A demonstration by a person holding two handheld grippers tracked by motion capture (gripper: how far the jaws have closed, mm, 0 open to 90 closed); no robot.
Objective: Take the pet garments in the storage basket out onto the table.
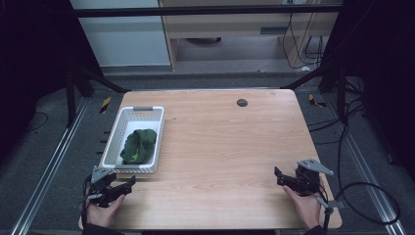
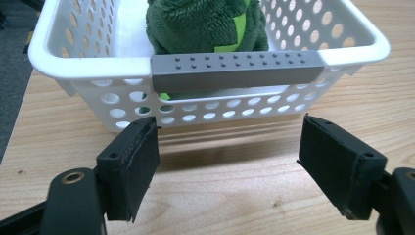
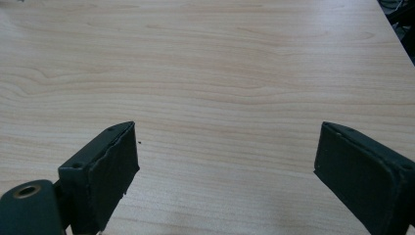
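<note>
A white perforated basket point(image 1: 111, 142) stands at the table's left side with a green plush toy point(image 1: 139, 145) inside it. In the left gripper view the basket point(image 2: 88, 68) is close ahead, its grey handle point(image 2: 235, 68) facing me and the plush toy point(image 2: 205, 24) behind it. My left gripper point(image 1: 126, 185) rests open on the table just short of the basket's near end, nothing between its jaws point(image 2: 227, 147). My right gripper point(image 1: 280, 175) sits open near the front right of the table, over bare wood point(image 3: 225, 142).
The wooden table point(image 1: 230, 147) has a small dark round cap point(image 1: 242, 102) near its far edge. Black frame bars and cables point(image 1: 372, 196) run along the floor on both sides. A person's hands hold both grippers at the front edge.
</note>
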